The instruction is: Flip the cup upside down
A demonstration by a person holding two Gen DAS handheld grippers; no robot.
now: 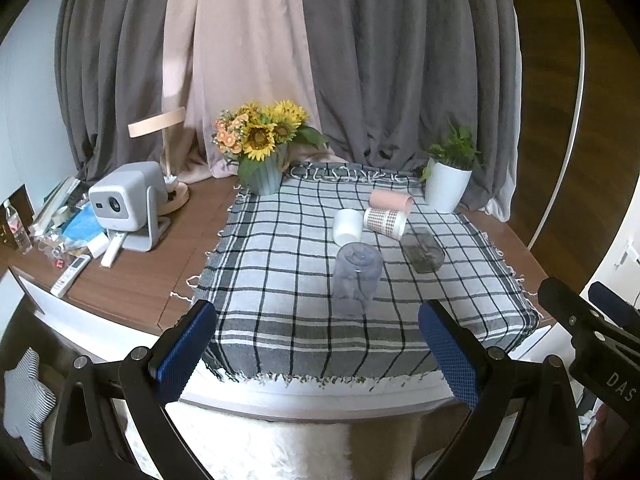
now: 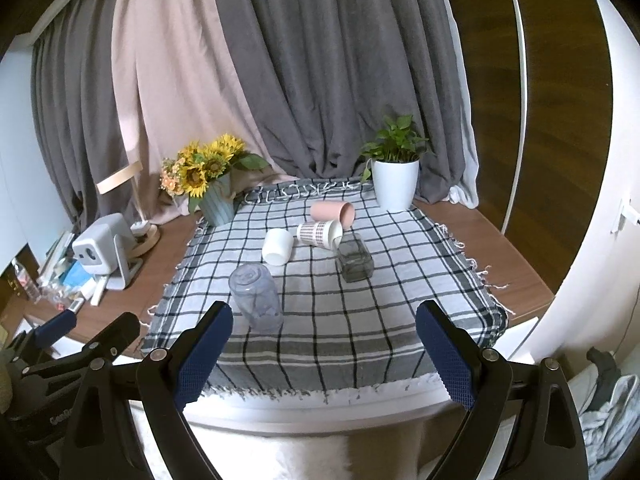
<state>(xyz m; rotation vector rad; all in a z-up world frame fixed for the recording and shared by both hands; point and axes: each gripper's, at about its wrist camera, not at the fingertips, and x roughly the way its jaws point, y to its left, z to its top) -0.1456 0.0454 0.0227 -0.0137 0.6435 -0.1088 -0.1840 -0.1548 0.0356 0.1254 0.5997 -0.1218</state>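
Several cups sit on a checked cloth (image 1: 280,280) (image 2: 360,300). A clear bluish cup (image 1: 356,280) (image 2: 256,296) stands upside down nearest me. A white cup (image 1: 348,226) (image 2: 277,246) stands upside down behind it. A patterned cup (image 1: 385,221) (image 2: 320,233) and a pink cup (image 1: 391,200) (image 2: 333,212) lie on their sides. A dark square glass (image 1: 423,249) (image 2: 355,260) lies or stands to the right. My left gripper (image 1: 318,348) and right gripper (image 2: 324,350) are open and empty, held back over the table's near edge.
A sunflower vase (image 1: 262,172) (image 2: 216,200) and a white plant pot (image 1: 446,188) (image 2: 394,184) stand at the cloth's back corners. A projector (image 1: 128,200), lamp, remotes and clutter fill the left of the wooden table (image 1: 140,280). Curtains hang behind.
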